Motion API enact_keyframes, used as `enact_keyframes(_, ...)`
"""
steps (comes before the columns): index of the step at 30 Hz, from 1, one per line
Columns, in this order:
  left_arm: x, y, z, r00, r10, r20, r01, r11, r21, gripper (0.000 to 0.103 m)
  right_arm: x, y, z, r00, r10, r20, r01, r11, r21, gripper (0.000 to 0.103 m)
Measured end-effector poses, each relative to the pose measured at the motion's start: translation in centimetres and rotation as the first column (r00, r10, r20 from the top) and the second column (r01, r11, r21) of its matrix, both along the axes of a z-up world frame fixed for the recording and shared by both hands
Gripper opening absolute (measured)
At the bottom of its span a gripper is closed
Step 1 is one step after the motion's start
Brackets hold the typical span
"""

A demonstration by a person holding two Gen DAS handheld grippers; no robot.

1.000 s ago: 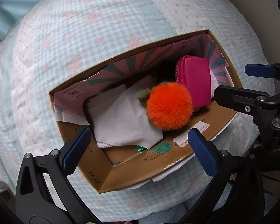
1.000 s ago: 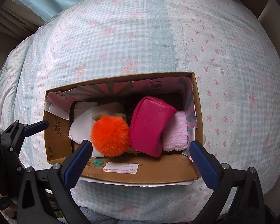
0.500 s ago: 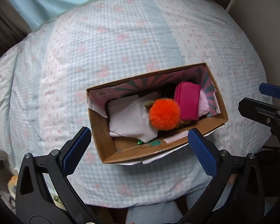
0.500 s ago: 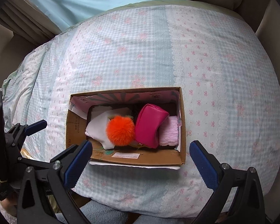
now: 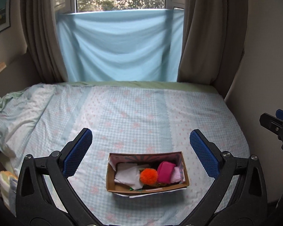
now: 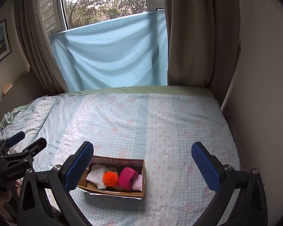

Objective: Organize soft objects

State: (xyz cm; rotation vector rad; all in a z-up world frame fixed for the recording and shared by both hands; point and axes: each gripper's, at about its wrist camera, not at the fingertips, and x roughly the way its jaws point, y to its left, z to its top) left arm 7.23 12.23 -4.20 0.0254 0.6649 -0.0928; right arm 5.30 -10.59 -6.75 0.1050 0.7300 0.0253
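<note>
A cardboard box [image 5: 118,187] [image 6: 122,192] sits on the bed near its front edge. It holds an orange pompom [image 5: 148,176] [image 6: 109,178], a magenta pouch [image 5: 165,171] [image 6: 127,178], a folded pink cloth [image 5: 175,176] [image 6: 138,183] and a white cloth [image 5: 127,175] [image 6: 96,176]. My left gripper [image 5: 141,151] is open and empty, high above and behind the box. My right gripper [image 6: 142,164] is open and empty, likewise well back from the box.
The bed [image 5: 134,116] [image 6: 160,120] has a light blue checked cover, rumpled at the left [image 5: 18,113]. A light blue sheet [image 5: 118,47] hangs over the window between brown curtains [image 5: 207,33]. A wall [image 6: 264,75] runs along the bed's right side.
Both grippers have pulled far up and back from the box and tilted up, so the whole bed and window now show. The box contents have not moved.
</note>
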Motion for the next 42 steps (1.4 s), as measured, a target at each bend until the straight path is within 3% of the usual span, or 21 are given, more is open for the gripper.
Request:
enact_keyframes(3,-1.7,-0.7,2.5,0.996,0.003,0.094,-0.003,1.0,0.003,0.103,-1.4,-0.4,1.9,0.998,-0.013,0.067,0.014,1.0,-0.018,0.103)
enact_keyframes(6,-2.8,-1.3,3.6,0.99,-0.001,0.139,-0.002,1.0,0.022,0.103,-2.2,-0.9,2.9,0.993,-0.031,0.111,0.033,0.999,-0.017,0.103)
enact_keyframes(16,-3.1,-1.9,3.4,0.989,-0.024,0.147,0.02,0.999,0.029,0.103,-3.1,-1.4,2.7,0.987,-0.071,0.146,0.081,0.994,-0.069,0.103)
enact_keyframes(42,-3.0,-2.5,3.3,0.984,-0.039,0.176,0.032,0.998,0.045,0.103,-2.9,-2.0,2.9,0.984,-0.107,0.14,0.119,0.989,-0.083,0.103)
